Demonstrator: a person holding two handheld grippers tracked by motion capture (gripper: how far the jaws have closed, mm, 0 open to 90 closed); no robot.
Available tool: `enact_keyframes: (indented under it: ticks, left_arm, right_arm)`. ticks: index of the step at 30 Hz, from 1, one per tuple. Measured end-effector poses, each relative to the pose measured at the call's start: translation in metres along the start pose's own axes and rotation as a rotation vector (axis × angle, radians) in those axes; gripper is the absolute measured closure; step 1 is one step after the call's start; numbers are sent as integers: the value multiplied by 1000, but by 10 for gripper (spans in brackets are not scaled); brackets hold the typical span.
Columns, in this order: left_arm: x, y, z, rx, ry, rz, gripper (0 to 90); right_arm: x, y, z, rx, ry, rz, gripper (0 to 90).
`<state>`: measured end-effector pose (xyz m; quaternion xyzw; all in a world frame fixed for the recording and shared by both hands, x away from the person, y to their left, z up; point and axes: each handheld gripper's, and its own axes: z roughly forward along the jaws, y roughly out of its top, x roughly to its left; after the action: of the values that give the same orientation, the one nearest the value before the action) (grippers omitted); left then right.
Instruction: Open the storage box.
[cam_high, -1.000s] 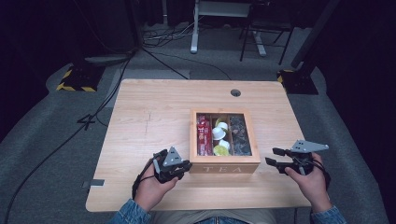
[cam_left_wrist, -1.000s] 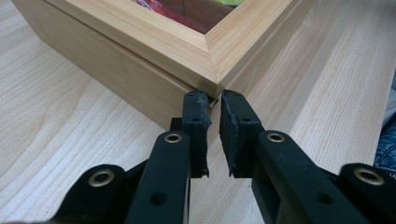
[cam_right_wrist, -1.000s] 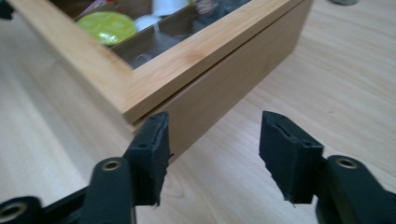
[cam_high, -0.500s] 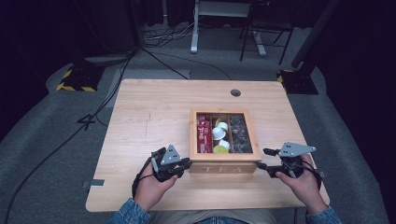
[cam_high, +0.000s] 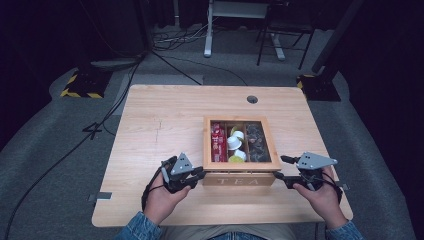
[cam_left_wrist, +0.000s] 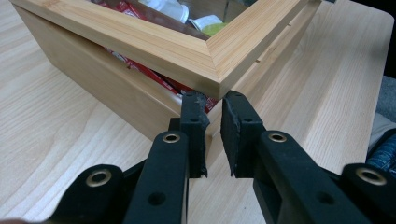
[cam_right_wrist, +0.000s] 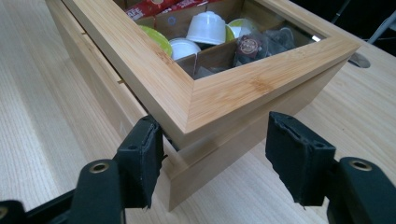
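The wooden tea box (cam_high: 239, 150) on the desk (cam_high: 165, 125), stiff with a likely fragile glass lid, wants corner grips: left hand-held gripper (cam_left_wrist: 214, 116) nearly closed beneath its lid corner, right hand-held gripper (cam_right_wrist: 219, 154) agape, straddling another, holding nothing.

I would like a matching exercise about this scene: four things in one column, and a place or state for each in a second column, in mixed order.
Things:
1. wooden tea box with glass lid
2. red packets
3. left gripper
4. right gripper

Descriptions:
A. jaws open around a box corner
B. left compartment of the box
C. near front edge of the light wooden table
D. jaws shut at a box corner

Pairs: 1-C, 2-B, 3-D, 4-A
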<state>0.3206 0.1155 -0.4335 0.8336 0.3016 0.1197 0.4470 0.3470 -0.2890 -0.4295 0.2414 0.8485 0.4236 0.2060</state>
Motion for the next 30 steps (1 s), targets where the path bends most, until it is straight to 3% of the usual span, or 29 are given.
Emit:
enact_keyframes:
  ticks: [16, 21, 23, 30]
  left_arm:
    - [1, 16, -5, -70, 36, 8, 778]
    - [2, 21, -7, -106, 45, 0, 722]
    - [4, 25, -8, -120, 100, 21, 690]
    - [9, 27, -14, -126, 158, 12, 566]
  right_arm:
    - [-4, 16, -5, -78, -27, -57, 401]
    - [-7, 25, -4, -97, -32, -92, 414]
    - [-10, 31, -5, -110, -37, -106, 416]
    - [-23, 44, -8, -138, -9, -97, 421]
